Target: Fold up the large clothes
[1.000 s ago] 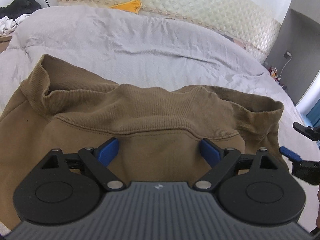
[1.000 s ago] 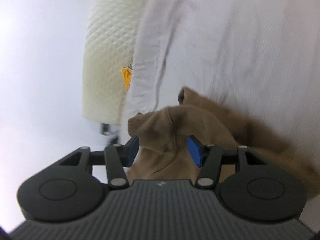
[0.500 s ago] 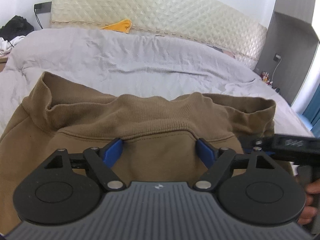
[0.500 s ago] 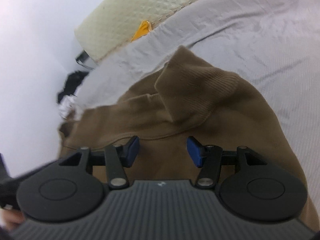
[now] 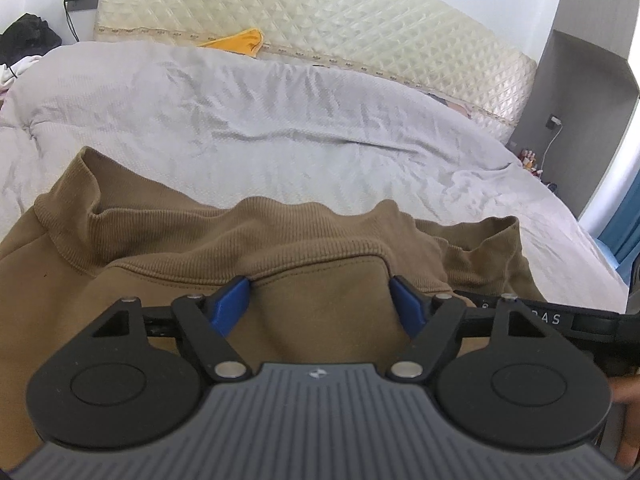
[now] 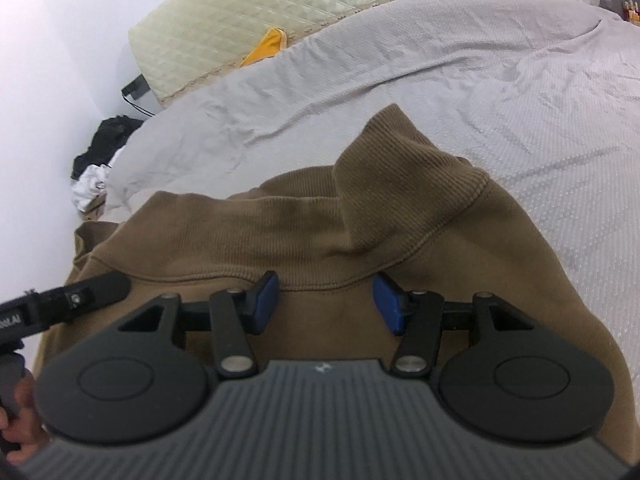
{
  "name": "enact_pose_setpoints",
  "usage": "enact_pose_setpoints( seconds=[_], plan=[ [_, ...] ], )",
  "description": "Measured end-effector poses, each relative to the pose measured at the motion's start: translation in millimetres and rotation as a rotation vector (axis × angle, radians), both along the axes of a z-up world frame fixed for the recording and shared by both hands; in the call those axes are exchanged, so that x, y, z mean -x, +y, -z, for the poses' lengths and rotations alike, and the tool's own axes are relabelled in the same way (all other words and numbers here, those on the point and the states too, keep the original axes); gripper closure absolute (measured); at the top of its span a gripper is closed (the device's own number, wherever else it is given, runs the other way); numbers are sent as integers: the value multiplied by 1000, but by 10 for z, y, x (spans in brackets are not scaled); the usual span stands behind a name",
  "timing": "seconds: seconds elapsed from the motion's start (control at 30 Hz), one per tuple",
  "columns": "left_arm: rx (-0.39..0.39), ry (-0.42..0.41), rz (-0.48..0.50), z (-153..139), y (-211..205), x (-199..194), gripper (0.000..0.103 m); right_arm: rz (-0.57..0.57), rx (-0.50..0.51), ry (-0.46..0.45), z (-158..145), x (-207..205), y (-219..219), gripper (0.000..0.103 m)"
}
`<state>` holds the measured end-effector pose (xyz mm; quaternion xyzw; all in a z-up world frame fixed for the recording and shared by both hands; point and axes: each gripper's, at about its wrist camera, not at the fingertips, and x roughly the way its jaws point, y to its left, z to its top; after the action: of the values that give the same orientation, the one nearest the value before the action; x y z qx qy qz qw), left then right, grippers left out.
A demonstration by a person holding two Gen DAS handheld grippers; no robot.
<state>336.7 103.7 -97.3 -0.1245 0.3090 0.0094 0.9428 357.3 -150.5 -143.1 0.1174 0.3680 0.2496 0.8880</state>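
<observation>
A brown sweatshirt (image 5: 160, 264) lies on the bed with its ribbed band wrinkled and standing up in places. My left gripper (image 5: 318, 304) sits low over it just behind the band's seam. Its jaws are closing, with a wide hump of brown cloth between the blue pads (image 5: 232, 304), not pinched tight. In the right wrist view the same sweatshirt (image 6: 320, 232) shows one ribbed corner sticking up. My right gripper (image 6: 326, 300) hovers at the seam, half open, with cloth under the gap. Each gripper's black side shows at the edge of the other's view.
A grey bedcover (image 5: 280, 112) spreads beyond the sweatshirt to a cream quilted headboard (image 5: 360, 28) with a yellow cloth (image 5: 240, 42) at its foot. Dark and white clothes (image 6: 100, 156) are piled off the bed's far left. A grey cabinet (image 5: 568, 92) stands on the right.
The right gripper rolled upright and swung over the sweatshirt, ending beside the left one. The left jaws narrowed a little and sank toward the cloth.
</observation>
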Motion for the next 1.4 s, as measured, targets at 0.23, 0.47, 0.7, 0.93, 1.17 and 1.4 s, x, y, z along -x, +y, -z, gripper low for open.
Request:
enact_pose_setpoints(
  seconds=[0.23, 0.47, 0.7, 0.93, 1.17, 1.4],
  plan=[
    [-5, 66, -11, 95, 0, -336, 21, 22, 28, 39, 256, -306, 89, 49],
    [11, 146, -5, 318, 83, -698, 17, 18, 62, 81, 407, -538, 176, 49],
    [35, 164, -3, 423, 139, -792, 16, 20, 88, 42, 459, -585, 244, 51],
    [36, 108, -5, 226, 120, -511, 16, 30, 56, 13, 388, -482, 180, 51],
    [-21, -5, -49, -129, 147, 213, 17, 77, -28, -7, 97, -200, 23, 47],
    [9, -15, -108, -223, 280, 834, 17, 7, -65, -97, -320, 430, -12, 47]
  ],
)
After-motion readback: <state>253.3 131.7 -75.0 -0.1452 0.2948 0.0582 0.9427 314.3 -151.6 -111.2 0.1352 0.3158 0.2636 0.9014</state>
